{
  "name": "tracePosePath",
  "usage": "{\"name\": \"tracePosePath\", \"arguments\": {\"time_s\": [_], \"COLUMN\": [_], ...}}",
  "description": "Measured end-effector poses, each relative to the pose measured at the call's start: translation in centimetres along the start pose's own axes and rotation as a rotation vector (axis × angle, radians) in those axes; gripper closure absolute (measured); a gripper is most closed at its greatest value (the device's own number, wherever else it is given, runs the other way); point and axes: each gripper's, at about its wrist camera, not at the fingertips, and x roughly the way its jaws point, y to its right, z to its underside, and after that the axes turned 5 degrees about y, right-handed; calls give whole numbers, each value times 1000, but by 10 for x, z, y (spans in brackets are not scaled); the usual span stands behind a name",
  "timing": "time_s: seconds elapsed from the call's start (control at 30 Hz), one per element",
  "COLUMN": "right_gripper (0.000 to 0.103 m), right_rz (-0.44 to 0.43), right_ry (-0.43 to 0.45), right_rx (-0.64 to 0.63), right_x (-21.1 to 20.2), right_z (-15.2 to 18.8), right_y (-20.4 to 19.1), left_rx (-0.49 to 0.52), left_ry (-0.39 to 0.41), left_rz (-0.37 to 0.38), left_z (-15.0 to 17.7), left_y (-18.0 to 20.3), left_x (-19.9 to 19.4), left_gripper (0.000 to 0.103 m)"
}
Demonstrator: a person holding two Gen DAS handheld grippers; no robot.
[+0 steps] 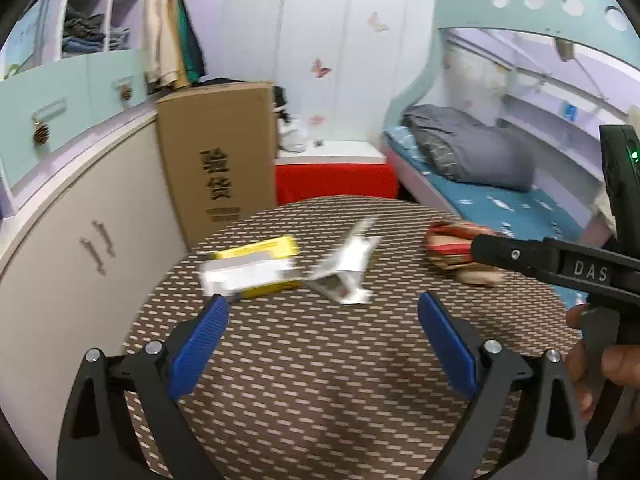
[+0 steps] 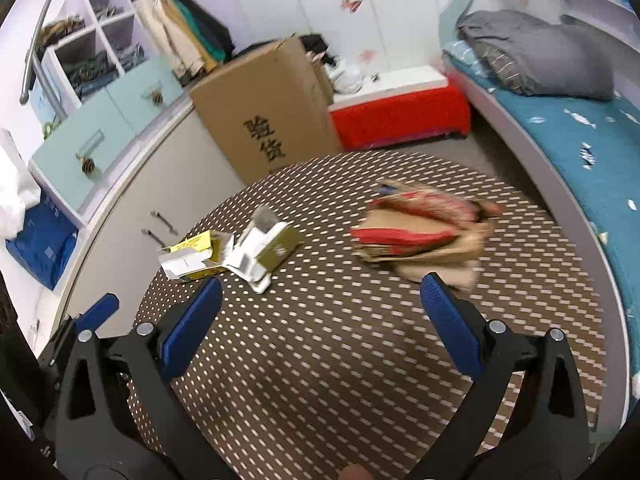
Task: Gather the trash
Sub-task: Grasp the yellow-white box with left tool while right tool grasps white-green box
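Three pieces of trash lie on a round table with a brown patterned cover (image 1: 320, 360) (image 2: 340, 340). A yellow and white carton (image 1: 252, 268) (image 2: 192, 256) lies at the left. A torn white and olive carton (image 1: 348, 268) (image 2: 264, 250) lies beside it. A crumpled red and tan wrapper (image 1: 452, 252) (image 2: 424, 232) lies at the right. My left gripper (image 1: 322, 304) is open and empty, just short of the two cartons. My right gripper (image 2: 320, 284) is open and empty, near the wrapper; its body shows in the left wrist view (image 1: 560, 264).
A tall cardboard box (image 1: 220, 152) (image 2: 272, 108) stands behind the table. A red and white box (image 1: 336, 176) (image 2: 400, 108) sits on the floor. A bed with a blue sheet (image 1: 500, 208) (image 2: 580, 132) runs along the right. Cabinets (image 1: 60, 260) (image 2: 140, 184) line the left.
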Motion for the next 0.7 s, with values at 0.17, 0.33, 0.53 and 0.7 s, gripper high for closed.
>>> {"name": "tracePosePath", "arguments": {"time_s": [0.17,0.33,0.53,0.7], "right_gripper": [6,6,22,52], "right_rz": [-43,-27,48,23], "right_ry": [-47,-83,-120,-126], "right_rx": [-16,4,10,-17], "right_x": [43,86,121,122], "right_z": [-5,-8,-4,0], "right_y": [-26,-41,-48,-42], "left_rx": [90,239,401,497], "left_ry": [-10,-20,-50,-115], "left_rz": [-65,-93,-51,46], "left_z": [-1,-8,-17,-13], "left_y": [-33,-47,-47,-41], "left_x": [27,56,92,120], "left_gripper": [10,10,10,13]}}
